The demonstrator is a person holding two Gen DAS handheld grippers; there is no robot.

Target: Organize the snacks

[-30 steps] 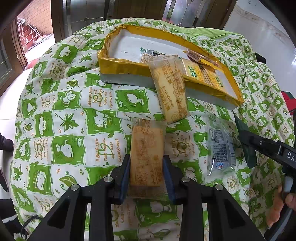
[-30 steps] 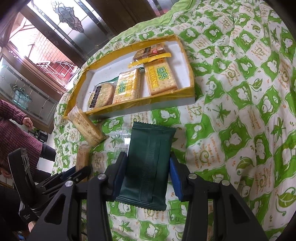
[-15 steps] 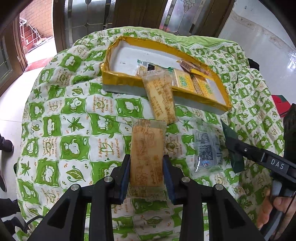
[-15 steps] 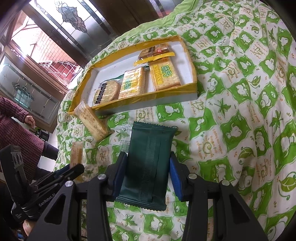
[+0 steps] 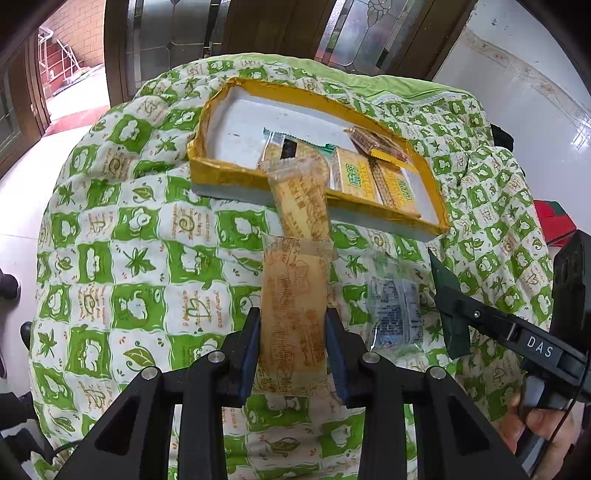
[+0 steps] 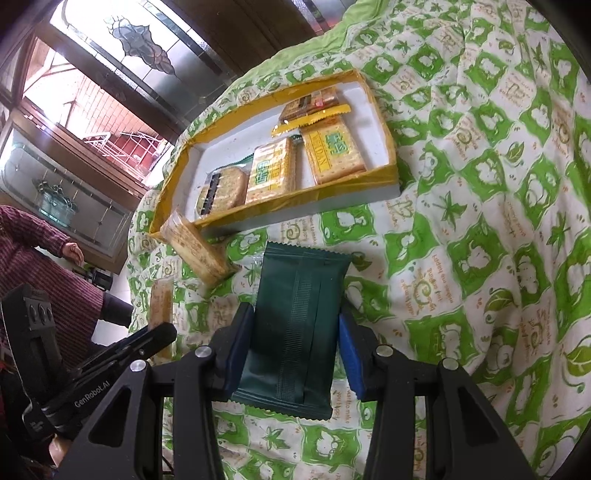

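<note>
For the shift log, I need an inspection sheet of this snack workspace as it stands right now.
Surface: green-and-white quilt, rumpled.
Job's things: yellow-rimmed tray holding four packets; tan biscuit packet leaning on its front wall; clear wrapper on the quilt.
Clutter: nothing seen.
Grippers: left gripper shut on orange biscuit packet; right gripper shut on dark green packet.
Cables: thin black one by the right hand.
Surroundings: glass-panelled doors, tiled floor, bystander in maroon.

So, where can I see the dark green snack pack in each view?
Left wrist view: at the right edge, seen edge-on, the dark green pack in the right gripper.
Right wrist view: bottom centre, between the fingers.
Shared landmark: the yellow-rimmed tray.
</note>
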